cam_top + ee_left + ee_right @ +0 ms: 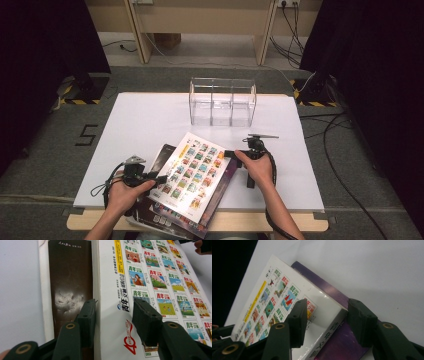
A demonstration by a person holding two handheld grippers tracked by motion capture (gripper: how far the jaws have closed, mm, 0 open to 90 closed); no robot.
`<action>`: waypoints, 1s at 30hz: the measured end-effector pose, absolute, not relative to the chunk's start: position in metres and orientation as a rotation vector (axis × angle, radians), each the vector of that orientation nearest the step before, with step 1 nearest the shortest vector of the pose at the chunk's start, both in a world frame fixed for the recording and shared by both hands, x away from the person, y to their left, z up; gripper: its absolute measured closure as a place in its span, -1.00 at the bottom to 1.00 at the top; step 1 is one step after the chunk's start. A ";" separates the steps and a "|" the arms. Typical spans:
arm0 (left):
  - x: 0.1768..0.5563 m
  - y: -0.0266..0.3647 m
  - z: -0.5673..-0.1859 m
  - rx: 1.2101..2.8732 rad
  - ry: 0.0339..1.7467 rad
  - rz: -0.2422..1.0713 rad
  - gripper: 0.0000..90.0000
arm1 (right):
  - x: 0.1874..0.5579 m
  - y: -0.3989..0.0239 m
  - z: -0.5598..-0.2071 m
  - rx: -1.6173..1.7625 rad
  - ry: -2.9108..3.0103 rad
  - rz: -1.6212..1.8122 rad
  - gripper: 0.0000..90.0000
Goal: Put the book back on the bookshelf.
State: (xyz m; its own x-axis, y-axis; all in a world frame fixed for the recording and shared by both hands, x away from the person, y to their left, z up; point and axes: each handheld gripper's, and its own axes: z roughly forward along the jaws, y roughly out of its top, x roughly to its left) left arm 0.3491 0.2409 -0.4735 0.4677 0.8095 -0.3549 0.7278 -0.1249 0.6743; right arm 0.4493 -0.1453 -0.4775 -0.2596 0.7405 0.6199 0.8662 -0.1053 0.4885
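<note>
Soft overhead light — white table (150, 120) bright, surroundings dark, close views slightly blurred.

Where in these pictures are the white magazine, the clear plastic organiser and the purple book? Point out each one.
white magazine (196, 172): high view, middle of its picture-grid cover.
clear plastic organiser (222, 102): high view, its front wall.
purple book (342, 346): right gripper view, its bare cover beside the magazine.

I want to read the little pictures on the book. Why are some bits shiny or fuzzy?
Left gripper view: the dark book has a whitish glare patch, and the near black jaws look soft. Right gripper view: the white magazine is dimmer, its small covers blurred. High view: the magazine is evenly lit but too small to read; room edges are dark.
</note>
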 end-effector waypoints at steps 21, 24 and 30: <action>0.348 0.239 -0.472 1.889 1.284 0.146 0.19 | 0.447 -0.150 -0.484 -1.822 -1.808 -1.327 0.22; 0.348 0.239 -0.472 1.892 1.284 0.146 0.19 | 0.446 -0.149 -0.483 -1.825 -1.816 -1.322 0.22; 0.348 0.239 -0.472 1.890 1.285 0.143 0.19 | 0.441 -0.140 -0.487 -1.721 -1.764 -1.293 0.19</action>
